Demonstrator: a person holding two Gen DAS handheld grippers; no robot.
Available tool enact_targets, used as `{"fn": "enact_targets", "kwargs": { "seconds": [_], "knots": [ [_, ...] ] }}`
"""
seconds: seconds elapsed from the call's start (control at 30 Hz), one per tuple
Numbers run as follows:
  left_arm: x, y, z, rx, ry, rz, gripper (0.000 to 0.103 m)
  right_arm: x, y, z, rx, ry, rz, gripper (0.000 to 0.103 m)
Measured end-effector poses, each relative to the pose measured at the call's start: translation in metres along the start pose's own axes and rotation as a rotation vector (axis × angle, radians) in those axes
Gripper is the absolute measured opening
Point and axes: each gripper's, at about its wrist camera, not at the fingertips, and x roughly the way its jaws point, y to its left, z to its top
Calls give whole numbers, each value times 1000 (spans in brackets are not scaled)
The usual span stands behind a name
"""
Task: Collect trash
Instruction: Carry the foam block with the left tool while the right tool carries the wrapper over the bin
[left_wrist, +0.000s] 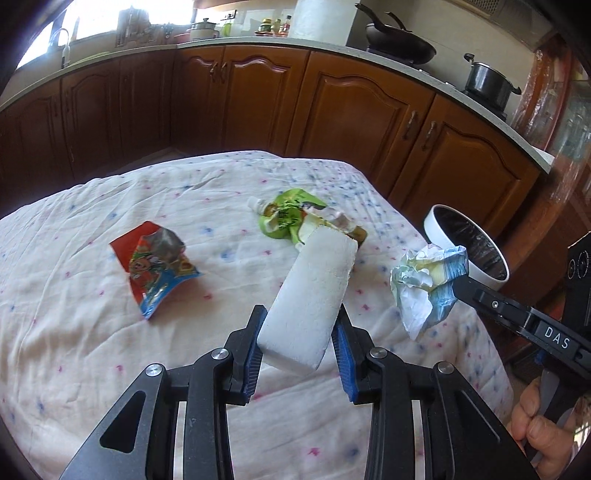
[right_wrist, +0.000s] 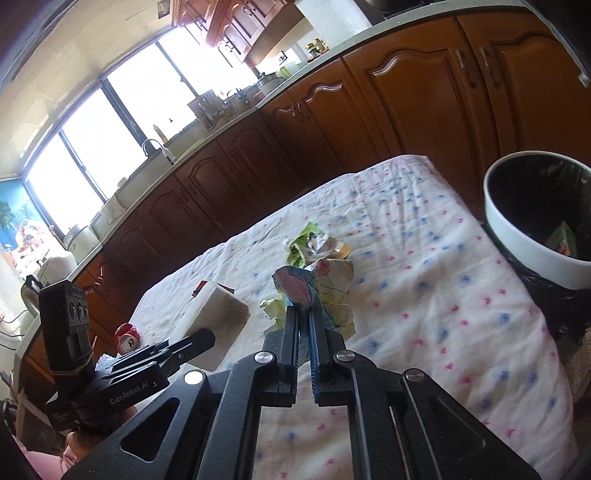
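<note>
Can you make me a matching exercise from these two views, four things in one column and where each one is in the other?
Things
1. white foam block
2. crumpled paper
3. red and blue wrapper
4. white bin

Places
A. lying flat on the cloth
B. beside the table's edge
C. in the left gripper
D. in the right gripper

Pairs: 1-C, 2-D, 3-A, 4-B

cabinets (left_wrist: 236, 92): brown wood | window (right_wrist: 88, 147): bright daylight | table cloth (left_wrist: 74, 295): white, dotted
</note>
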Motion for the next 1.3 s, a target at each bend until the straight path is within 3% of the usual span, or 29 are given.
{"fn": "enact_targets", "kwargs": {
  "seconds": [0.67, 1.3],
  "knots": [
    [59, -91, 24, 129, 57, -125, 34, -75, -97, 13, 152, -137, -153, 5],
    [104, -164, 62, 242, 58, -182, 34, -96, -141, 38, 183, -199, -224, 5]
  ]
}}
